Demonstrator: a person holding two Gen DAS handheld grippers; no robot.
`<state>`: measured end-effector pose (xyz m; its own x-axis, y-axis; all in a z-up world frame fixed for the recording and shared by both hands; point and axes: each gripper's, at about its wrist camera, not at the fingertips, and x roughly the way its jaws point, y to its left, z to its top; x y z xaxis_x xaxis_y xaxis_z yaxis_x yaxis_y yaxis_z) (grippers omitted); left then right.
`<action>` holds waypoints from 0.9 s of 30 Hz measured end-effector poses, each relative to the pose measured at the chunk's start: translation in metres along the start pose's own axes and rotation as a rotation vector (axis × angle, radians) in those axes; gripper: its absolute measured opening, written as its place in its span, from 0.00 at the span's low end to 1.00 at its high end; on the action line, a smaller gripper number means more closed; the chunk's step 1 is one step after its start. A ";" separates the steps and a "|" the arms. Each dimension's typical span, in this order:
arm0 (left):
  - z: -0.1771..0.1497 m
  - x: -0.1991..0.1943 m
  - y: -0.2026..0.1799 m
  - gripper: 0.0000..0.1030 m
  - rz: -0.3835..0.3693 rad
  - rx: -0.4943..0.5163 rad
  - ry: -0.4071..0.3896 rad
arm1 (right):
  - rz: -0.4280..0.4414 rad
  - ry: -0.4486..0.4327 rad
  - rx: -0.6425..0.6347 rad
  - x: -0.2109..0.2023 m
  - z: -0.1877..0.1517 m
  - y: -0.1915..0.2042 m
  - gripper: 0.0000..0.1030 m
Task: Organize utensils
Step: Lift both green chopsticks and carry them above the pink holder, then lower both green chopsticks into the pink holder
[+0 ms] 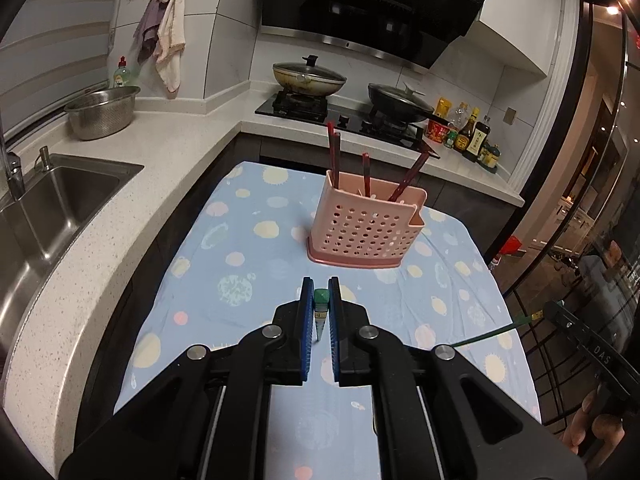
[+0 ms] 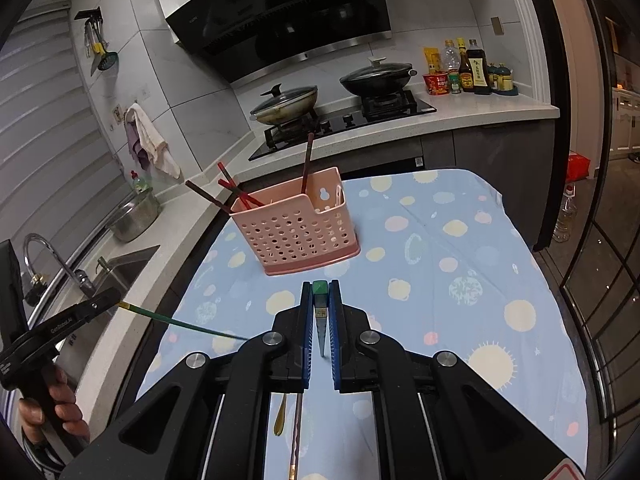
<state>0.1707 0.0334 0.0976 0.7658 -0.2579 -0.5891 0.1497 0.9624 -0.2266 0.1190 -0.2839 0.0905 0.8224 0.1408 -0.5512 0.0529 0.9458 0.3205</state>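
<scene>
Two tongs angled downward over worktop: your left tongs (image 1: pixel 321 304) pinch green chopstick (image 1: pixel 321 314), your right tongs (image 2: pixel 320 300) pinch second green chopstick (image 2: pixel 320 312). Pink holder (image 1: pixel 362 226) with red chopsticks (image 1: pixel 334 156) stands ahead on cloth.

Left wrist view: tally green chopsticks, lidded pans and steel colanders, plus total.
Green chopsticks: 2
Lidded pans: 2
Steel colander: 1
Total: 5
</scene>
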 end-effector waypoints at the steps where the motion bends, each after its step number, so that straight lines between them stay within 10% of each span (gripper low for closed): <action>1: 0.005 0.000 -0.001 0.07 -0.002 0.003 -0.010 | 0.001 -0.006 -0.001 0.001 0.004 0.000 0.07; 27: 0.165 0.010 -0.059 0.07 -0.137 0.052 -0.295 | 0.032 -0.209 -0.020 0.045 0.147 0.010 0.07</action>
<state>0.2728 -0.0124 0.2327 0.8834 -0.3564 -0.3043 0.2896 0.9256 -0.2436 0.2397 -0.3110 0.1821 0.9231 0.1095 -0.3686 0.0148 0.9478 0.3185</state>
